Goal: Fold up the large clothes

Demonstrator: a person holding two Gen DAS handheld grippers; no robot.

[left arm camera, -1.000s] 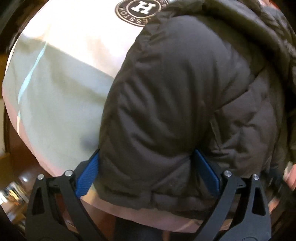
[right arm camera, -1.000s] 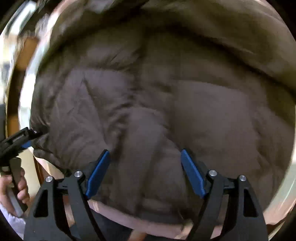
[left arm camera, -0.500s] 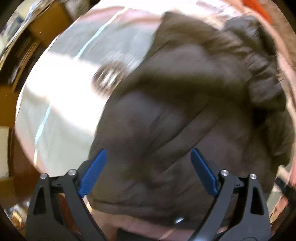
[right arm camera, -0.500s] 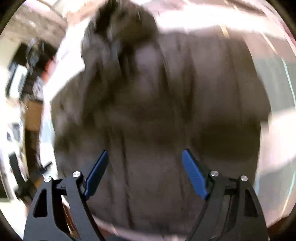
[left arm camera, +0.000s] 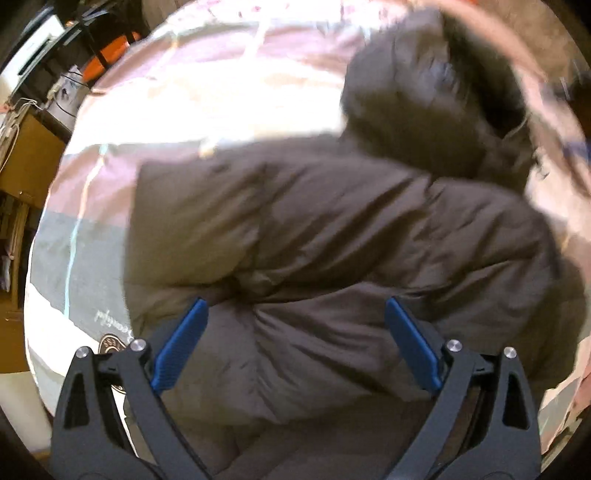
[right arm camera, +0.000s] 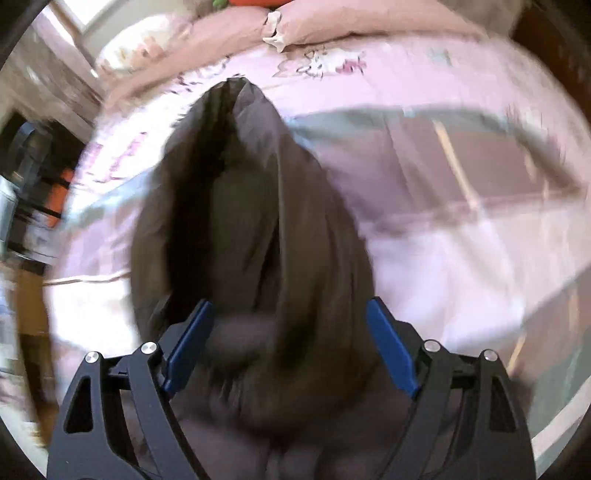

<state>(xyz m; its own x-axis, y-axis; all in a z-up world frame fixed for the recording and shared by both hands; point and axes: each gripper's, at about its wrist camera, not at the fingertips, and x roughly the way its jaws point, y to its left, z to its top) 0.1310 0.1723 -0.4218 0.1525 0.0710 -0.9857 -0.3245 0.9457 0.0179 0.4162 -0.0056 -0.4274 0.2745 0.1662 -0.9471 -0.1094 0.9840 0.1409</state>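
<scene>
Only the left view shows the round logo (left arm camera: 112,341) on the bedspread (left arm camera: 207,96); the right view shows pillows (right arm camera: 332,22). The dark puffy jacket (left arm camera: 332,240) lies bunched beneath both grippers, left (left arm camera: 295,343) spread wide, right (right arm camera: 291,343) opening, neither pinching it.

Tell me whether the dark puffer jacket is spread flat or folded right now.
Folded, roughly. In the left wrist view the puffer jacket lies doubled over on the pink bedspread, a thick crease across its middle. How neat the fold is cannot be told through the blur.

A bed (left arm camera: 229,110) fills both views, covered in a pink, white and grey striped sheet with a round logo at the lower left of the left wrist view. A dark brown padded jacket (left arm camera: 332,229) lies bunched across it. Pink pillows (right arm camera: 332,22) sit along the top edge of the right wrist view.
</scene>
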